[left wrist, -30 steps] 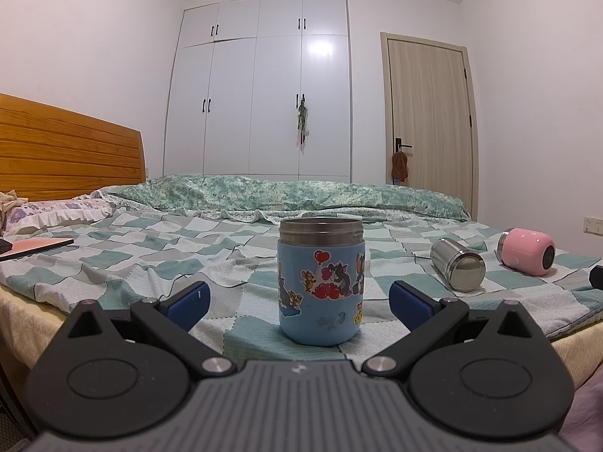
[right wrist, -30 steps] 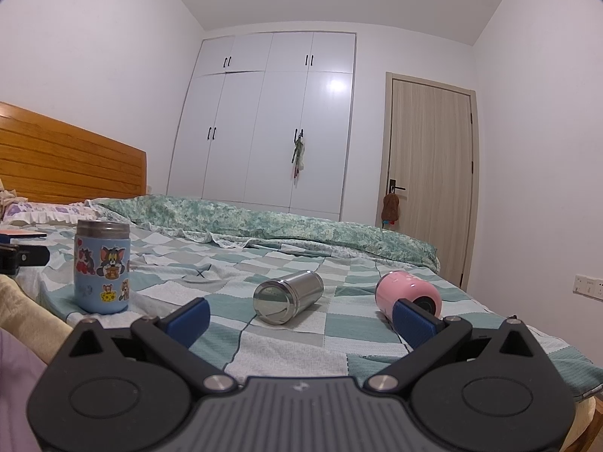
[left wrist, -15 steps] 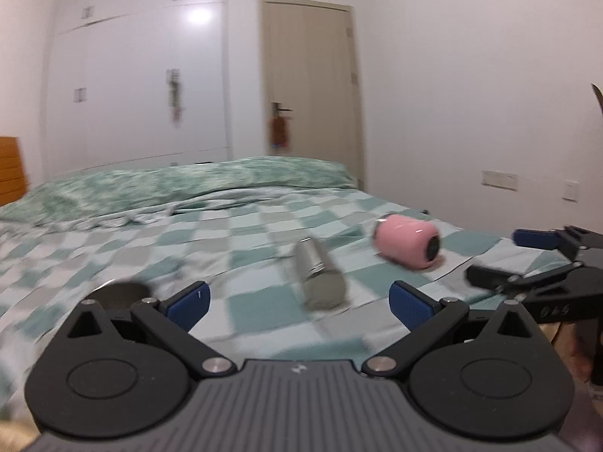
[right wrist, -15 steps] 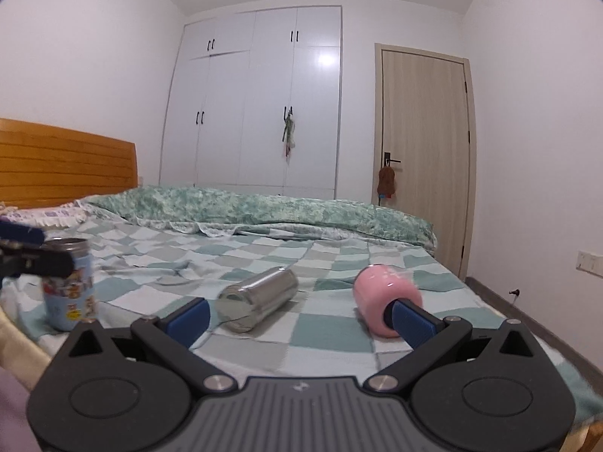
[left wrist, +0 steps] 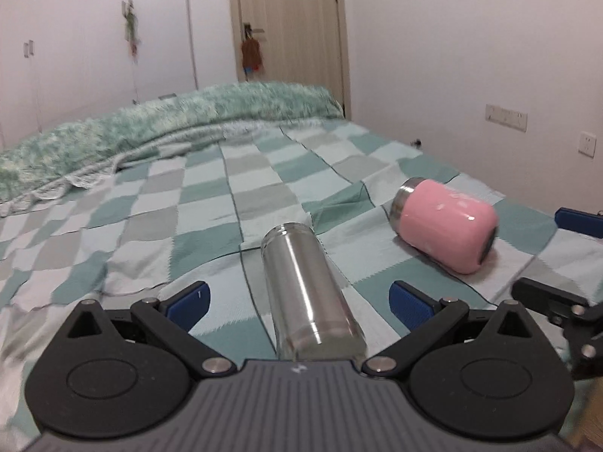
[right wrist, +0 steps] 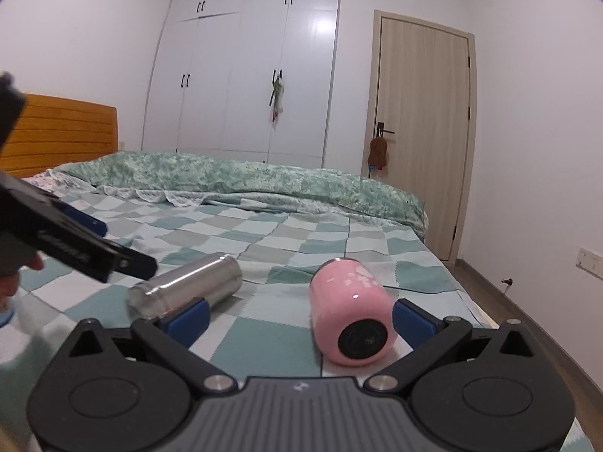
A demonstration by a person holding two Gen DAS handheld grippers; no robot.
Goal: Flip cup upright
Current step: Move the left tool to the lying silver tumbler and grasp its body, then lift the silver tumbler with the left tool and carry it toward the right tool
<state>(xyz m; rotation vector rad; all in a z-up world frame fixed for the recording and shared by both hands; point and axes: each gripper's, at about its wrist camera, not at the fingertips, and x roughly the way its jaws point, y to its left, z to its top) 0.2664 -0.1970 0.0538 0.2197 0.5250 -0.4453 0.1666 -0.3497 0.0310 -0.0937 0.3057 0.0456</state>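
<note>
A steel cup (left wrist: 307, 293) lies on its side on the checked bedspread, lengthwise between the open jaws of my left gripper (left wrist: 297, 299); the jaws do not touch it. A pink cup (left wrist: 444, 226) lies on its side to its right. In the right wrist view the pink cup (right wrist: 350, 320) lies between the open jaws of my right gripper (right wrist: 299, 318), its dark base toward me, close to the right finger. The steel cup (right wrist: 188, 290) lies to its left, with the left gripper (right wrist: 75, 248) above it.
The checked bedspread (left wrist: 226, 203) covers the bed, with a rumpled green quilt (right wrist: 245, 180) at the far side. A wooden headboard (right wrist: 64, 132) is at left. White wardrobe (right wrist: 245, 75) and door (right wrist: 422, 132) stand behind. The bed's right edge drops to the floor (right wrist: 527, 320).
My left gripper swung right, away from the upright blue sticker cup, and now straddles the steel cup. My right gripper moved forward, so the pink cup lies between its jaws.
</note>
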